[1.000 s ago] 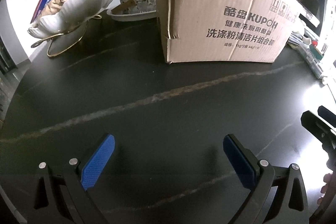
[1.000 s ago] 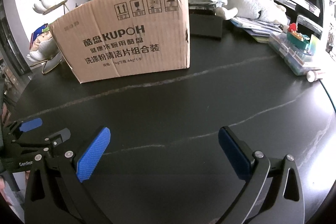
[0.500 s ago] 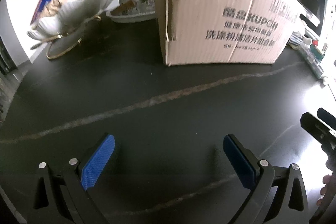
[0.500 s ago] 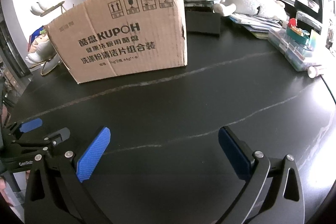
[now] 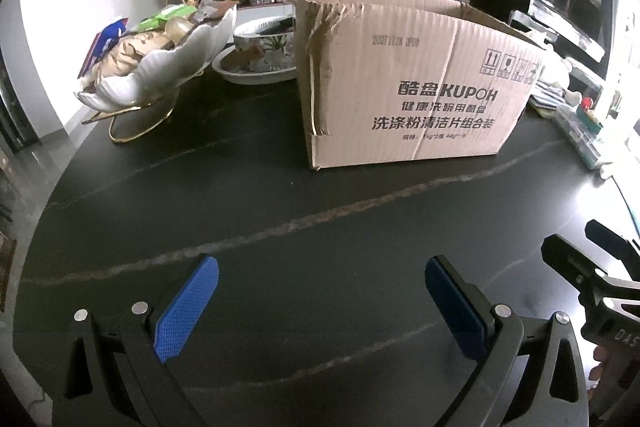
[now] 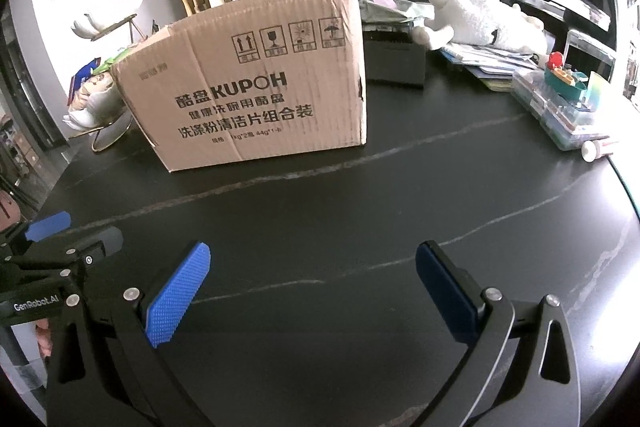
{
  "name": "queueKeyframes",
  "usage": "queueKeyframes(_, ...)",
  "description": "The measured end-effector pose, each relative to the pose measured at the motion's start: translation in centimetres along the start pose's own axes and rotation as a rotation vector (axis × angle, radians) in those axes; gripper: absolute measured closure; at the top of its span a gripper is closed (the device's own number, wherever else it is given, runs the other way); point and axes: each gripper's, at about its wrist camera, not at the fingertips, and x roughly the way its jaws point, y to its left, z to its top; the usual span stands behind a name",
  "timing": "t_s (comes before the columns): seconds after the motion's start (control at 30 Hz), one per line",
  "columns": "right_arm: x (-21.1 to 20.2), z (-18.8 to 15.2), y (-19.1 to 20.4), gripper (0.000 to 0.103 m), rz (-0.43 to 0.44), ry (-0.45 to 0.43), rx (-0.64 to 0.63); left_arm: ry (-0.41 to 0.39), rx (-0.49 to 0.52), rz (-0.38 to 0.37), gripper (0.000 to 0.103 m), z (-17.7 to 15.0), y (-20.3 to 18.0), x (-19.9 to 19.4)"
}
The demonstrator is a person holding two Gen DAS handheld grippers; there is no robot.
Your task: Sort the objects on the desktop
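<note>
An open brown cardboard box (image 5: 416, 83) printed KUPOH stands on the black table (image 5: 280, 211); it also shows in the right wrist view (image 6: 256, 87). My left gripper (image 5: 320, 301) is open and empty, held above the bare table in front of the box. My right gripper (image 6: 310, 293) is open and empty too, to the right of the left one. The right gripper shows at the right edge of the left wrist view (image 5: 592, 259); the left gripper shows at the left edge of the right wrist view (image 6: 60, 239). The inside of the box is hidden.
A white shell-shaped tiered dish (image 5: 160, 59) with snacks stands at the left, a patterned bowl (image 5: 260, 63) behind it. To the right lie a white plush toy (image 6: 488, 19), a black box (image 6: 394, 59), papers, clear cases with a toy boat (image 6: 564, 99) and a small tube (image 6: 598, 149).
Both grippers have risen and tilted up, so the box's top rim and more of the room show. Both stay open and empty.
</note>
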Motion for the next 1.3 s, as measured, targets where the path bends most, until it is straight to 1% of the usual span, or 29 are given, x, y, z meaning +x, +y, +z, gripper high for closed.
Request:
queueKeyframes(0.17, -0.2, -0.1, 0.0, 0.001, 0.003, 0.003, -0.001, 0.0, 0.015, 0.006, 0.001, -0.2, -0.3, -0.5)
queueKeyframes(0.3, -0.4, -0.1, 0.1, 0.001, 0.004, 0.005, -0.005, -0.001, 0.011, -0.005, 0.001, -0.2, -0.2, -0.9)
queueKeyframes(0.5, -0.9, 0.1, 0.2, 0.001, 0.005, -0.006, -0.007, -0.026, 0.005, 0.0, 0.001, -0.1, -0.1, -1.7)
queueKeyframes(0.87, -1.2, 0.2, 0.3, 0.001, 0.01, -0.007, -0.016, -0.033, 0.01, -0.002, 0.001, 0.0, -0.2, -2.0)
queueKeyframes(1.3, -1.3, 0.2, 0.3, 0.001, 0.009, -0.009, -0.021, -0.024, -0.013, 0.013, 0.001, 0.1, 0.2, -1.7)
